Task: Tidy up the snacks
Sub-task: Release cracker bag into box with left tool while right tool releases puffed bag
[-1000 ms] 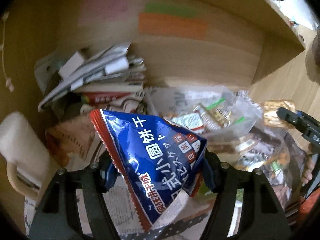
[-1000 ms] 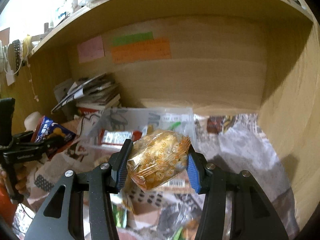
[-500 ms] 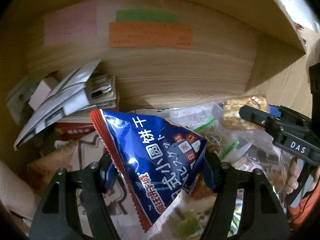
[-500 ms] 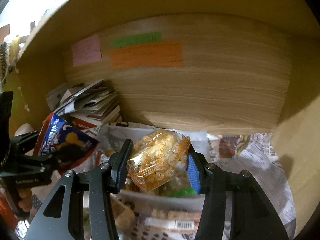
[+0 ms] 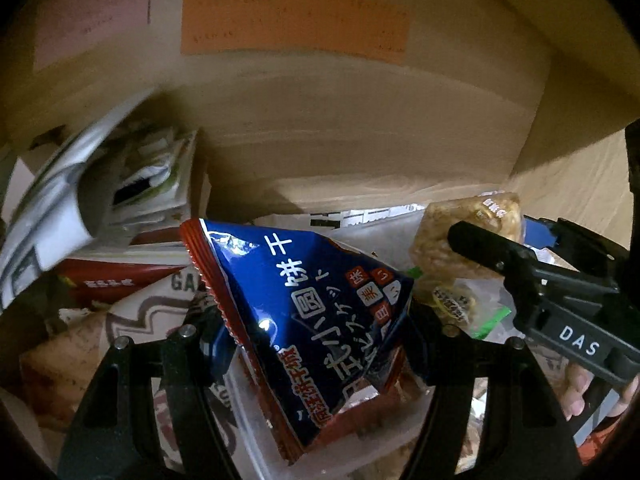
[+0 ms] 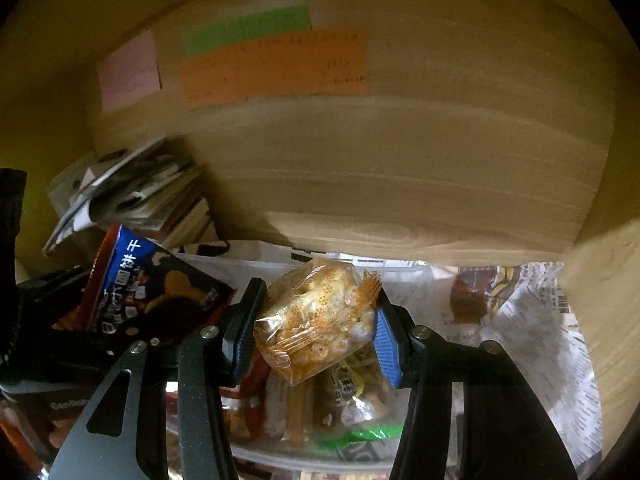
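Note:
My left gripper [image 5: 316, 332] is shut on a blue and red biscuit bag [image 5: 316, 312] with white Chinese lettering, held above a clear plastic bin [image 5: 256, 432]. The bag also shows at the left of the right wrist view [image 6: 148, 288]. My right gripper [image 6: 316, 320] is shut on a clear orange-printed bag of puffed snack [image 6: 320, 316], held over the same clear bin [image 6: 320, 456], which holds several wrapped snacks [image 6: 352, 392]. The right gripper and its snack show at the right of the left wrist view [image 5: 468, 240]. Both grippers are deep inside a wooden shelf compartment.
The wooden back wall [image 6: 400, 152] carries pink [image 6: 128, 72], green [image 6: 248, 28] and orange [image 6: 272, 68] paper notes. A stack of books and papers [image 6: 136, 196] lies at the back left. Newspaper [image 6: 532, 328] lines the shelf floor at the right, next to the side wall [image 6: 608, 320].
Both grippers have moved forward into the shelf, closer to the back wall and to each other, over the clear bin. Each still holds its snack bag.

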Demonstrator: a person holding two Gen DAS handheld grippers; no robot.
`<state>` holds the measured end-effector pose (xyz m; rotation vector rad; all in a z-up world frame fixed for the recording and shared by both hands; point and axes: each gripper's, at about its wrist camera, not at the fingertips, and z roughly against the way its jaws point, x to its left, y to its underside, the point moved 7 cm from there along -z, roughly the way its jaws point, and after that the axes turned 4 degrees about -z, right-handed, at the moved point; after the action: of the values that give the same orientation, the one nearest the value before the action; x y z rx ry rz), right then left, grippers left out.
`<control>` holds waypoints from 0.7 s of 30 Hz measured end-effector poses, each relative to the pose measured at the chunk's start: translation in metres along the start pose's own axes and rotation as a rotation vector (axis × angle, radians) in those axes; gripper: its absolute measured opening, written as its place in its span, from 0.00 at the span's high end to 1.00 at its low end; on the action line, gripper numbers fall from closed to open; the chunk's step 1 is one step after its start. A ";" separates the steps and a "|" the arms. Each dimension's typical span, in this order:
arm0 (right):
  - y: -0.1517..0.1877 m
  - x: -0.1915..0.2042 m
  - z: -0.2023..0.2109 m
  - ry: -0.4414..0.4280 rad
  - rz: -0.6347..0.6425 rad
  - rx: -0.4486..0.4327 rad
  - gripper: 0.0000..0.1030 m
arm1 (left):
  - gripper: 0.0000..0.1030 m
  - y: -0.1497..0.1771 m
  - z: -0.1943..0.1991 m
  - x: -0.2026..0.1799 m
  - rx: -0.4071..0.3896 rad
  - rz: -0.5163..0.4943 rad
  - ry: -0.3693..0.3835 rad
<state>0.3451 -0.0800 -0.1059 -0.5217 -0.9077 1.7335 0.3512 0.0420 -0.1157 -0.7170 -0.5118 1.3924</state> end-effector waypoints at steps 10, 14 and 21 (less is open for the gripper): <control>0.002 -0.005 -0.005 0.001 -0.009 0.026 0.49 | 0.30 0.003 -0.014 -0.001 0.053 0.003 0.028; 0.000 -0.005 0.007 -0.001 -0.007 0.003 0.44 | 0.23 0.001 -0.005 -0.004 0.035 0.007 0.032; -0.002 -0.006 0.044 -0.005 0.003 -0.052 0.36 | 0.14 -0.011 0.024 -0.007 -0.044 -0.001 0.011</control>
<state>0.3160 -0.0994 -0.0779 -0.5532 -0.9582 1.7184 0.3414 0.0388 -0.0907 -0.7601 -0.5355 1.3792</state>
